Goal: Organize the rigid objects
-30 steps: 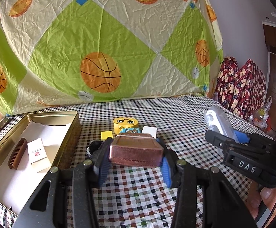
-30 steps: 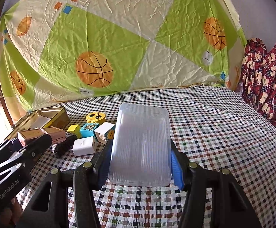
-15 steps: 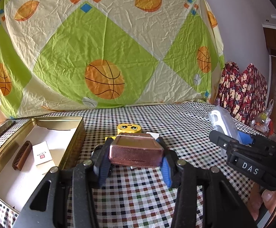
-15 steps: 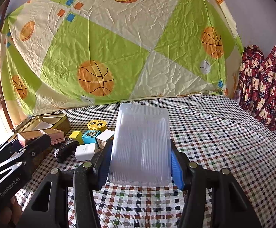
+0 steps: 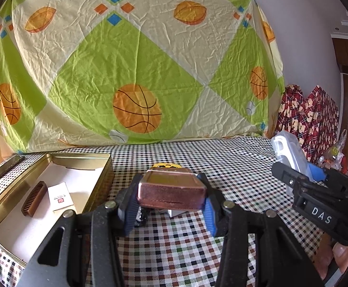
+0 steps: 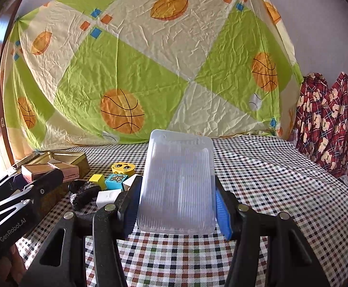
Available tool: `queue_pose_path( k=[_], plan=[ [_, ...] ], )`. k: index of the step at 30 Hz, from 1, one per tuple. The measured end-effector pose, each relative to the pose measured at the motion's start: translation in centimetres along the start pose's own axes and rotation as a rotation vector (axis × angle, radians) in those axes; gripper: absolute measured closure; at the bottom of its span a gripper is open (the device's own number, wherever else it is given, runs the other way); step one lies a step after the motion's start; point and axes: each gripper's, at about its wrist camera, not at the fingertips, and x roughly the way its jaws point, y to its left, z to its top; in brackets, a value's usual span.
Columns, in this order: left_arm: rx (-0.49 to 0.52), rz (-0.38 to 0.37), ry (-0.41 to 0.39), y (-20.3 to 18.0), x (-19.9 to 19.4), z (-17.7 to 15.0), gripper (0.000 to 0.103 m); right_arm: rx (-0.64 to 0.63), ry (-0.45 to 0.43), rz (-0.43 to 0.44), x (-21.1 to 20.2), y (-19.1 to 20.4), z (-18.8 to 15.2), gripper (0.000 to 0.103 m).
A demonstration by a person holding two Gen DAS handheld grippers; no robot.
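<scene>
My left gripper (image 5: 169,205) is shut on a copper-pink rectangular tin (image 5: 171,191) and holds it above the checkered cloth, just right of the open gold tin box (image 5: 99,165). The box holds a brown comb (image 5: 33,198) and a small white card box (image 5: 60,196). My right gripper (image 6: 176,210) is shut on a clear ribbed plastic case (image 6: 177,181), held tilted up off the table. The left gripper with the pink tin (image 6: 49,169) shows at the left of the right wrist view. The right gripper with the clear case (image 5: 291,153) shows at the right of the left wrist view.
Toy blocks lie between the grippers: a yellow face block (image 6: 123,167), a small yellow cube (image 6: 98,180), a blue block (image 6: 116,181), a white block (image 6: 108,197) and a black object (image 6: 84,191). A basketball-print sheet (image 5: 138,71) hangs behind. Red plaid fabric (image 6: 332,119) is at the right.
Both grippers have risen and tilted up, still holding their objects. The left gripper's pink tin now hides most of the blocks behind it.
</scene>
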Motion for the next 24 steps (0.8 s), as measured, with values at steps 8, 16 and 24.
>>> queue_pose_path(
  k=[8,16,24],
  plan=[
    [-0.006,0.014,-0.017,0.5,-0.5,-0.1,0.058,-0.009,-0.074,0.002,-1.4,0.5,-0.1,0.046],
    [-0.01,0.029,-0.031,0.9,-0.9,0.0,0.058,-0.017,-0.114,0.01,-2.1,1.1,-0.1,0.046],
    [-0.01,0.041,-0.037,1.3,-1.3,-0.1,0.058,-0.015,-0.115,0.034,-2.0,1.7,-0.1,0.046]
  ],
)
